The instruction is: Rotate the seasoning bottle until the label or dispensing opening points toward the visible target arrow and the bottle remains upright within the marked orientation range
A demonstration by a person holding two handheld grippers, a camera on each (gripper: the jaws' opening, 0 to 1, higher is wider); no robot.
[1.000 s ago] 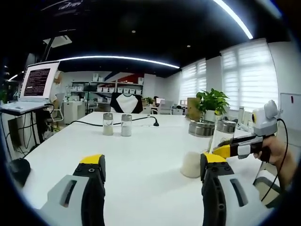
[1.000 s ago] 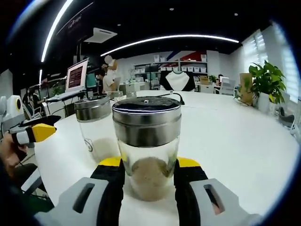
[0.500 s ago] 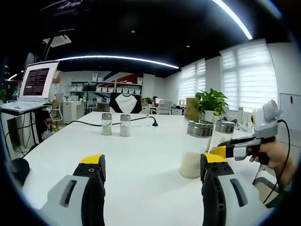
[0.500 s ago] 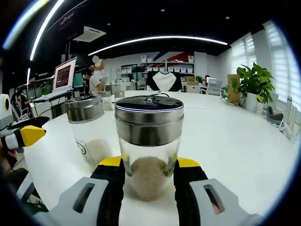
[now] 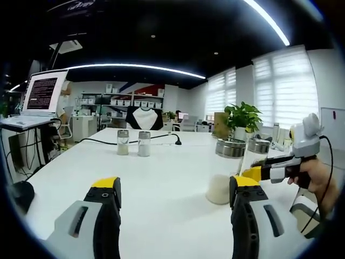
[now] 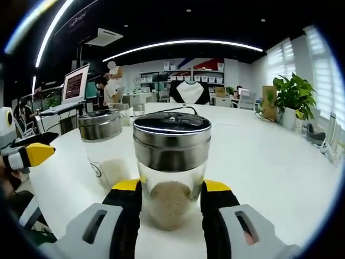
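A glass seasoning bottle with a steel lid and pale powder stands upright between my right gripper's yellow-tipped jaws, which press on both its sides. A second, similar bottle stands just to its left on the white table. In the left gripper view the held bottle is at the right with my right gripper on it, and the second bottle is beside it. My left gripper is open over bare table, and shows in the right gripper view at the far left.
Two small shakers stand far back on the table by a black cable. A potted plant is at the back right and a laptop screen at the left. A person stands in the distance.
The right gripper view has shifted slightly with the bottle still held between the jaws. The left gripper has stayed put and open.
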